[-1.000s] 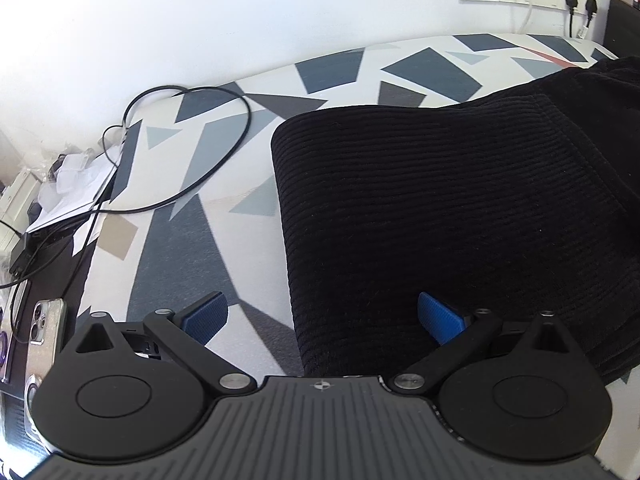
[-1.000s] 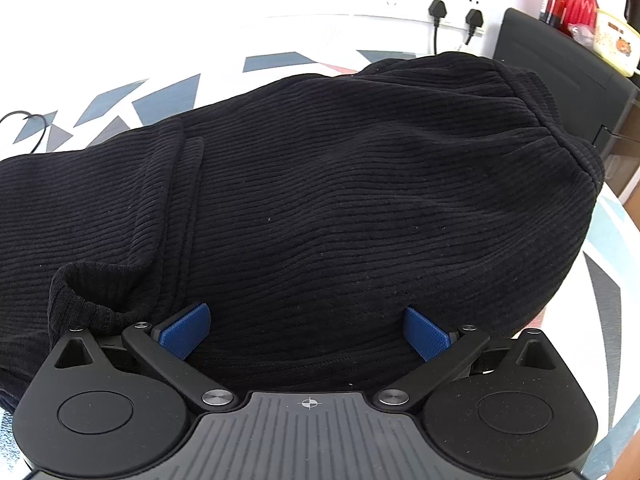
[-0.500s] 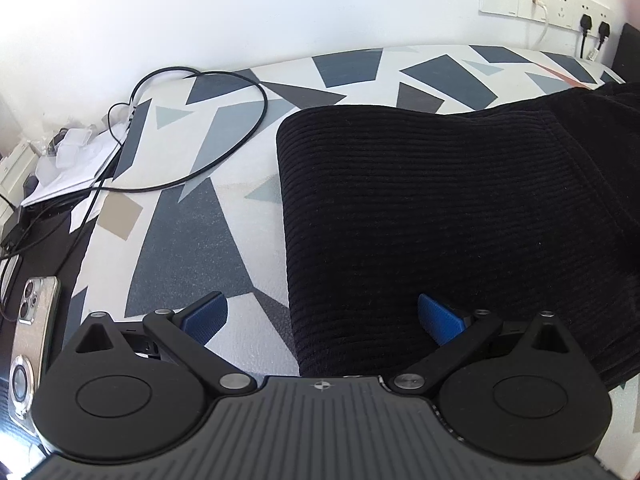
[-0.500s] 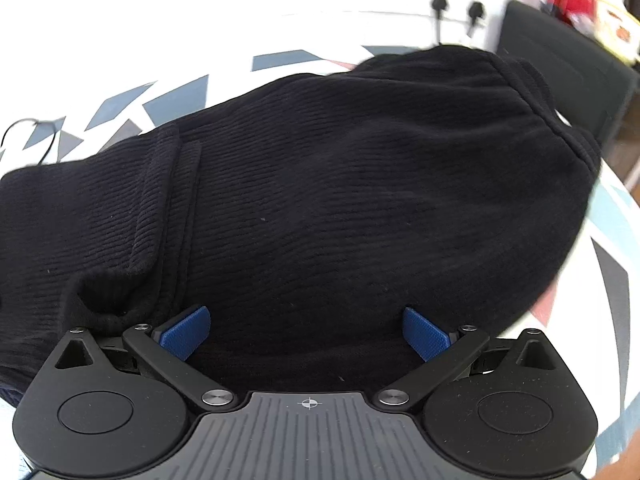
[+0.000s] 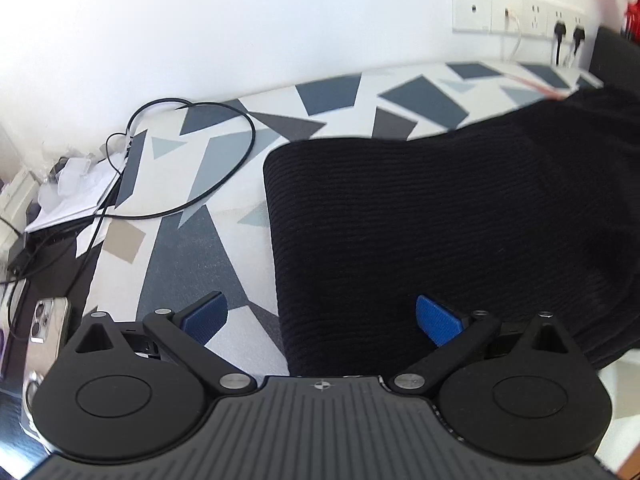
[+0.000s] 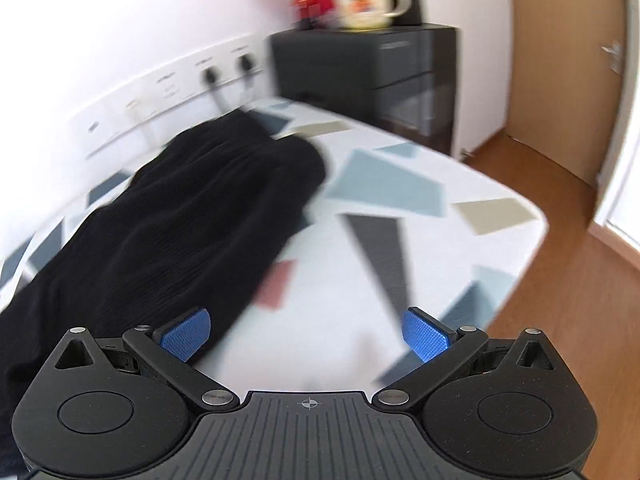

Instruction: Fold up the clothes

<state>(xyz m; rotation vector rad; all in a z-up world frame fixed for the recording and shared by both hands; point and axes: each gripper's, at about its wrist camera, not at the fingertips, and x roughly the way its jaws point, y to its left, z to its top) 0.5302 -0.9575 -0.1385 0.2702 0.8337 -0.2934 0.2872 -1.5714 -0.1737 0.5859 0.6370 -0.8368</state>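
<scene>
The black garment [image 5: 460,232] is lying flat on the patterned table [image 5: 192,264], its left edge squared. A second ago the right gripper [image 6: 306,334] was facing it head-on; now it is swinging away toward the table's far corner — the view is smearing. The left gripper [image 5: 320,320] is hovering over the near edge. Both are spread wide, holding nothing — possibly a fold just released.

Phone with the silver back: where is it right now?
In the left wrist view, the phone lies at the far left edge, beside the patterned table, left of the left tongs.
</scene>
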